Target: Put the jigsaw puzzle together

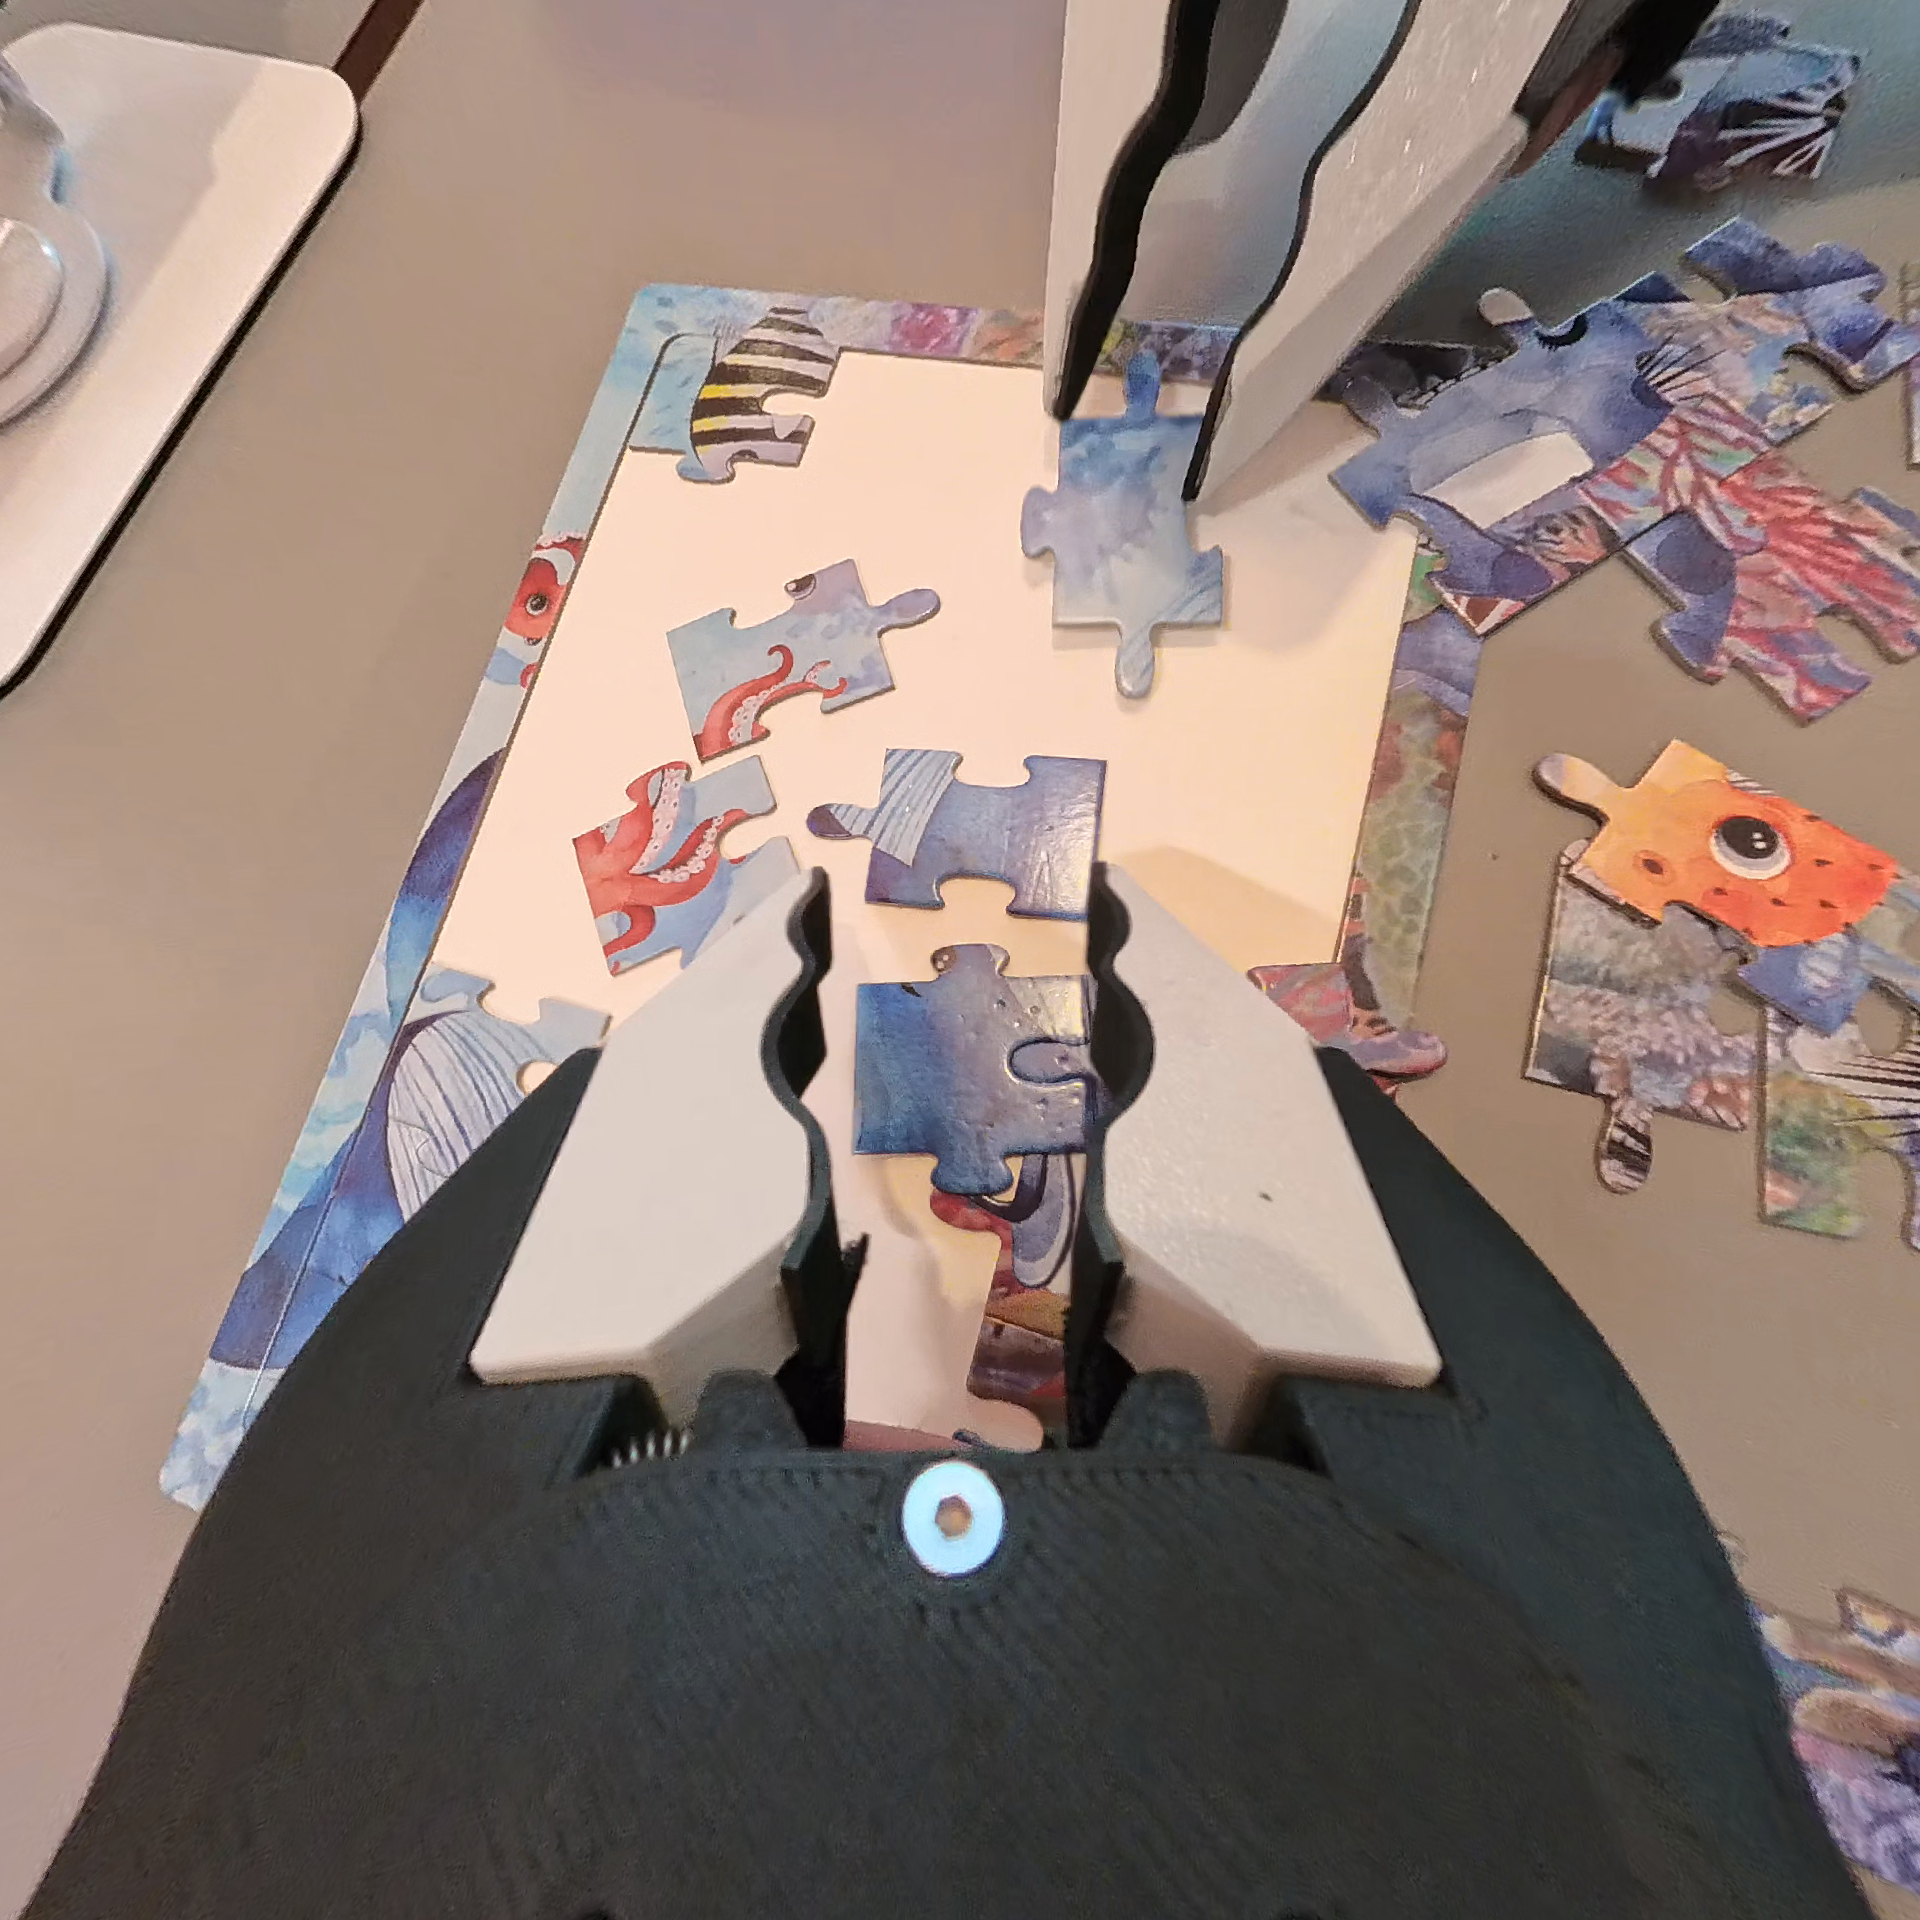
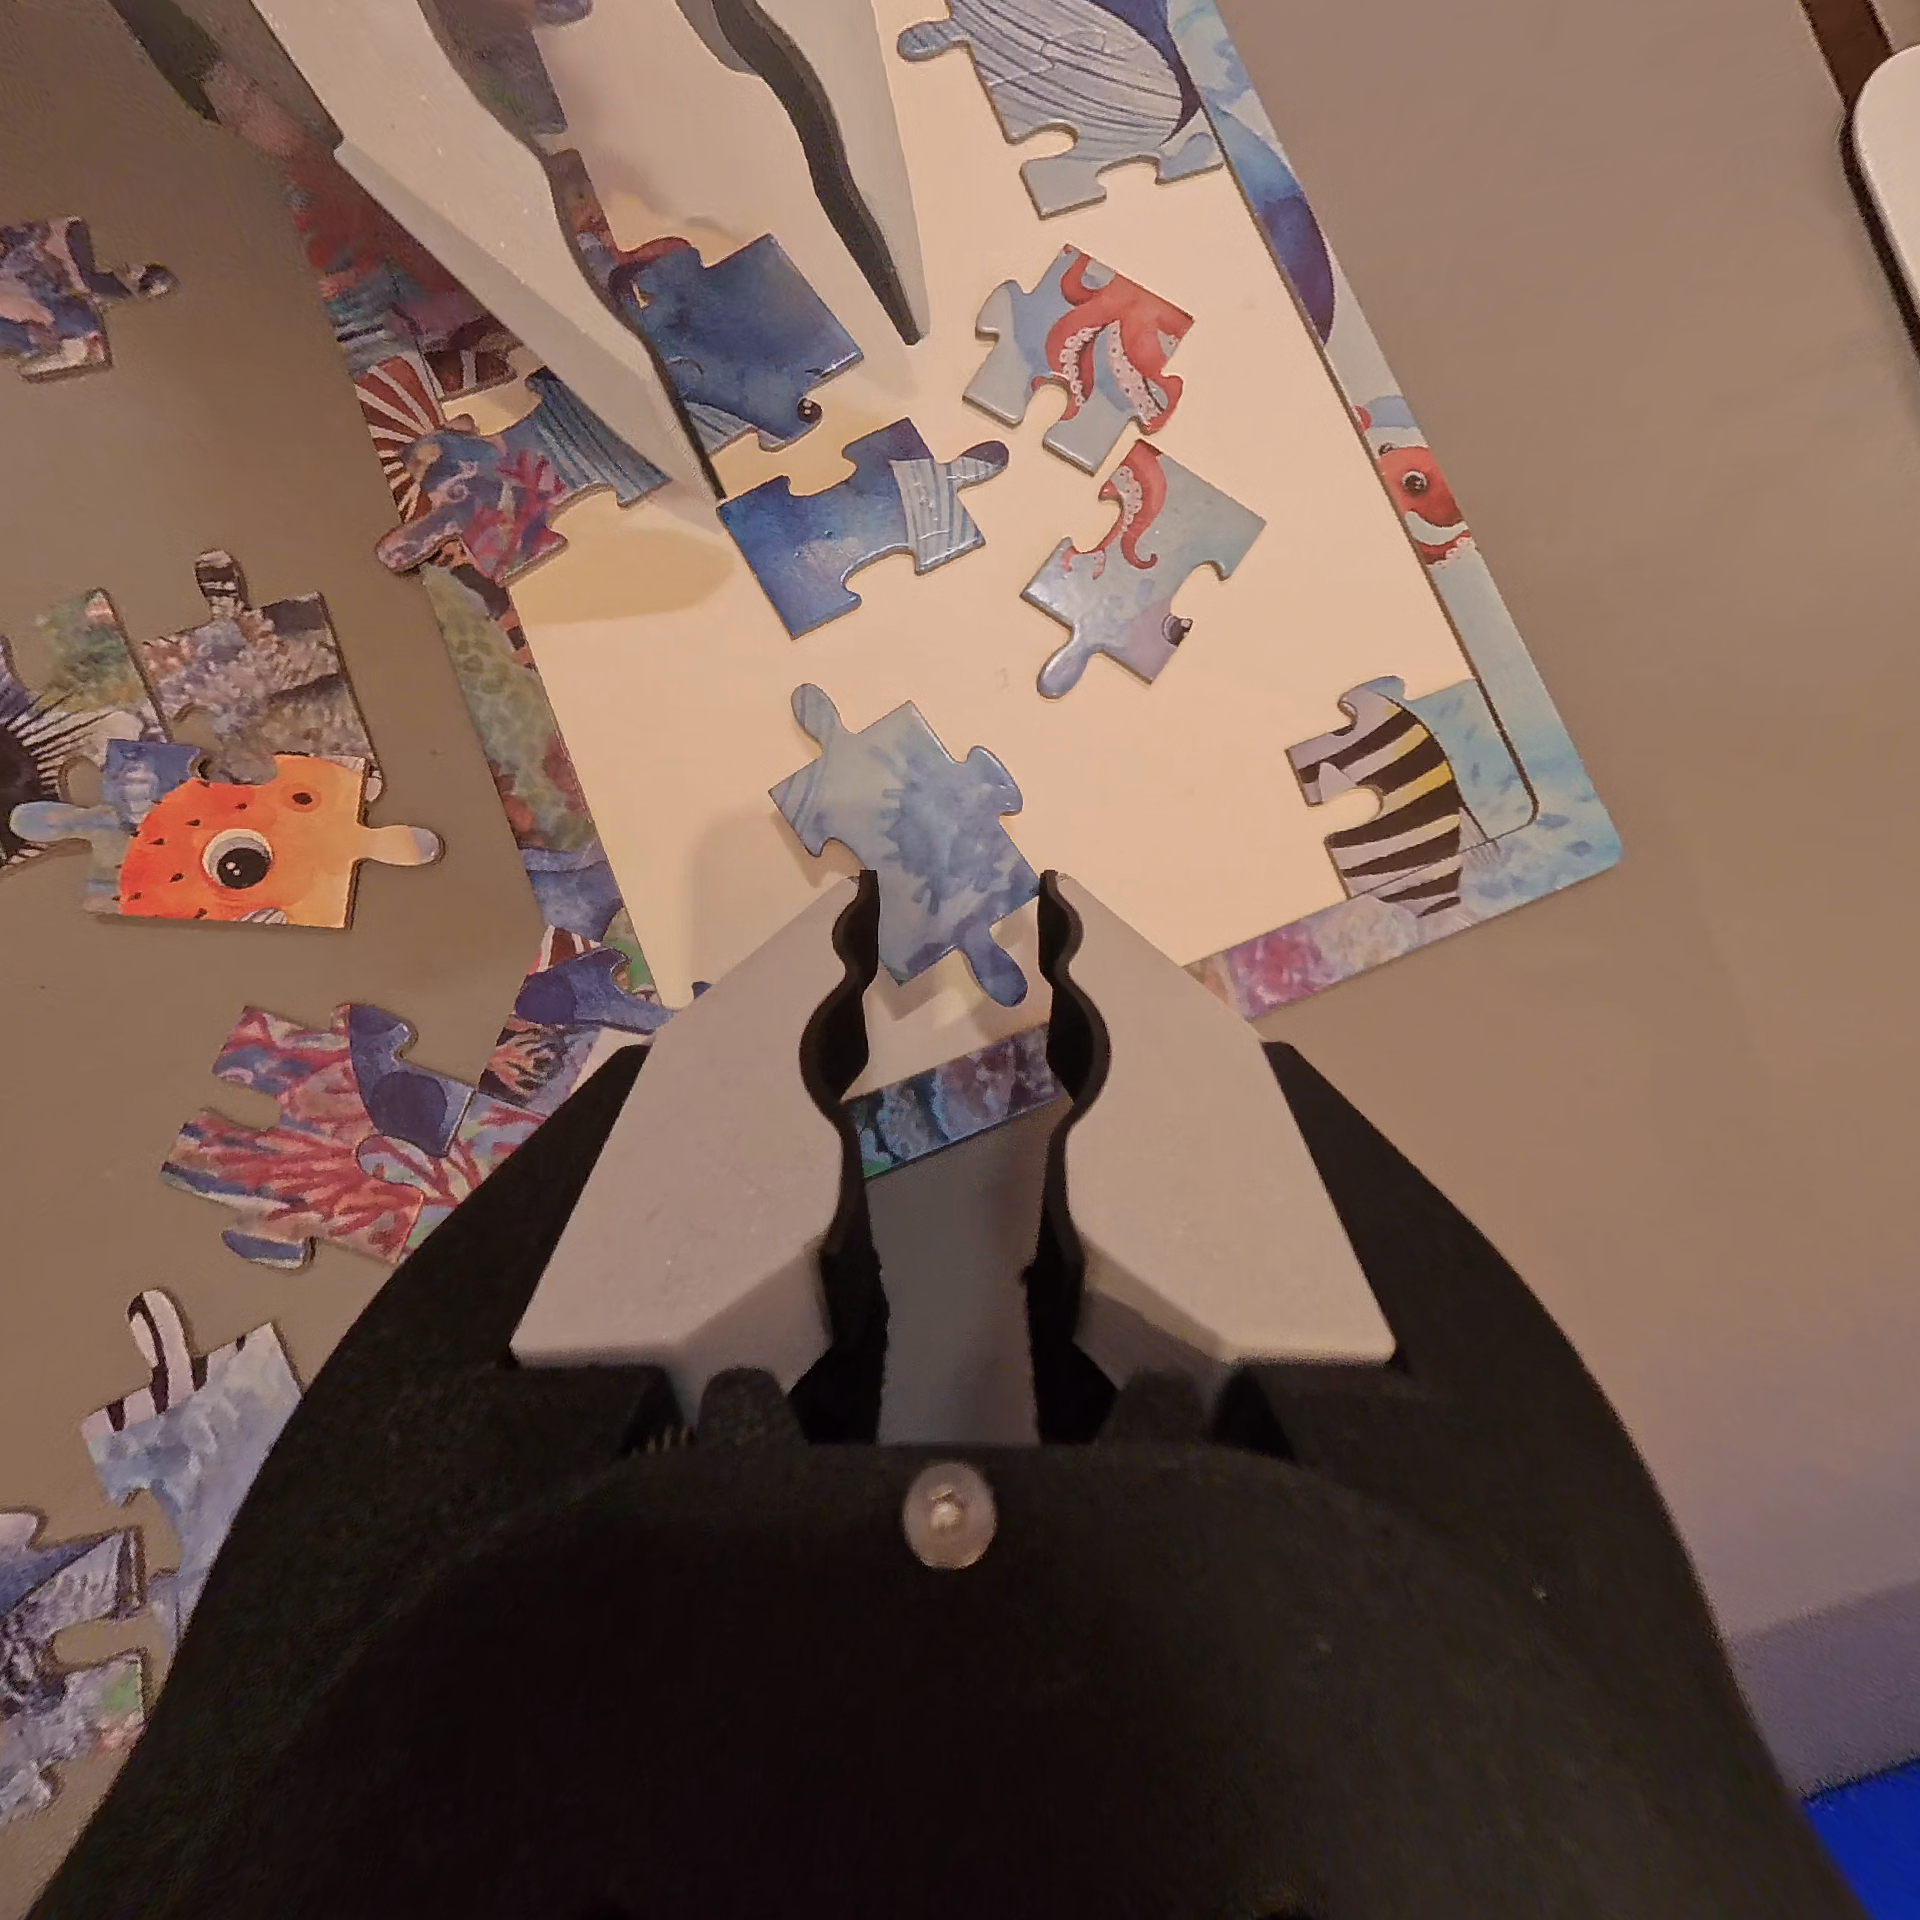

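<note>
The puzzle tray (image 1: 1288,790) has a cream floor and a printed sea border. My left gripper (image 1: 958,883) is open and straddles a dark blue piece (image 1: 966,1060), with a small gap at its left finger. That piece partly rests on others. My right gripper (image 2: 958,881) is closed onto the sides of a light blue piece (image 2: 914,831) that lies low on the tray. It also shows in the left wrist view (image 1: 1132,530). A whale-fin piece (image 1: 987,831), two octopus pieces (image 1: 779,665) and a striped fish piece (image 1: 753,405) lie on the tray.
Several loose pieces lie on the grey table beside the tray, among them an orange fish piece (image 1: 1745,852) and coral pieces (image 2: 332,1122). A white tray (image 1: 177,270) with glassware stands at the far left in the left wrist view. My right fingertips sit around 10 cm from my left ones.
</note>
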Available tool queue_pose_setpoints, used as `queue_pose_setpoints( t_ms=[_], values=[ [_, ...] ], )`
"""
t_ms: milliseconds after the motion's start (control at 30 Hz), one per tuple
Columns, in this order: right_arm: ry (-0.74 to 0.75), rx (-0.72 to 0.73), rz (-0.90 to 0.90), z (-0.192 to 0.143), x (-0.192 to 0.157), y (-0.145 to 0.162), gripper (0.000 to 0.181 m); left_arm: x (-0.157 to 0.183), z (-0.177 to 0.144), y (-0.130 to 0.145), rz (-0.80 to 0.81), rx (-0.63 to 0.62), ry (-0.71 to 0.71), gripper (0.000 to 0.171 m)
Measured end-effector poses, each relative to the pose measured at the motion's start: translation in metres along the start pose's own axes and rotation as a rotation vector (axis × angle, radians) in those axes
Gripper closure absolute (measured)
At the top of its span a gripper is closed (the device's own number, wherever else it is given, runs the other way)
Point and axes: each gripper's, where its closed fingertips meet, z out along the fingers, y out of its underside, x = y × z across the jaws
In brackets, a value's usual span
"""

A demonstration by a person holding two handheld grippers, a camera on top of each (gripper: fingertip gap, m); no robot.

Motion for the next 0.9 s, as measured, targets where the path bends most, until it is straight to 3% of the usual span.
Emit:
queue_pose_setpoints(
  t_ms=[233,400,733,800,900],
  values=[
    [0.040,0.021,0.027,-0.016,0.012,0.001,0.152,0.003,0.008,0.003,-0.003,-0.023,0.008,0.113],
    [0.125,0.014,0.097,-0.040,0.036,0.015,0.152,0.007,0.010,0.002,-0.003,-0.017,0.031,0.121],
    [0.257,-0.185,0.313,-0.080,0.068,0.090,0.151,0.013,0.011,0.000,0.009,-0.017,0.059,0.136],
    [0.256,-0.145,0.326,-0.084,0.068,0.084,0.136,0.003,0.006,0.003,0.006,-0.022,0.025,0.133],
    [0.225,-0.023,0.257,-0.084,0.057,0.047,0.131,-0.016,-0.010,0.002,-0.037,0.008,-0.025,0.129]
  ],
)
